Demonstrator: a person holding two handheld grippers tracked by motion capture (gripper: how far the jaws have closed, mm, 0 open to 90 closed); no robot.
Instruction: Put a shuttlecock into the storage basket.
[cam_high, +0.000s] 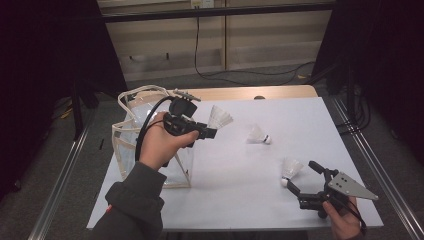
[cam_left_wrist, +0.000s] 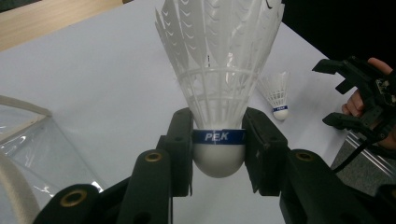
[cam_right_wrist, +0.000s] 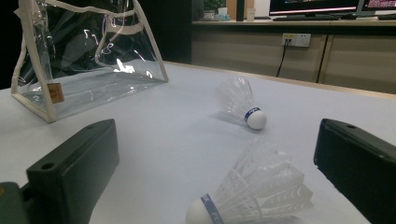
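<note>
Three shuttlecocks are out: the left gripper (cam_left_wrist: 218, 154) clamps one shuttlecock (cam_left_wrist: 219, 84) by its cork beside the clear bag (cam_high: 131, 135), likely for bagging, while the right gripper (cam_right_wrist: 224, 182) gapes, released, around the near-right shuttlecock (cam_right_wrist: 257, 191).

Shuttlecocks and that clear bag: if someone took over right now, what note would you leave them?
Left tongs: shut on a shuttlecock, held by its cork above the table, beside the bag.
Right tongs: open, low over the table, a second shuttlecock lying between the jaws, not gripped.
Third shuttlecock lies mid-table.
Done: one picked up.
Left, probably: drop it in the bag, then the other two.
</note>
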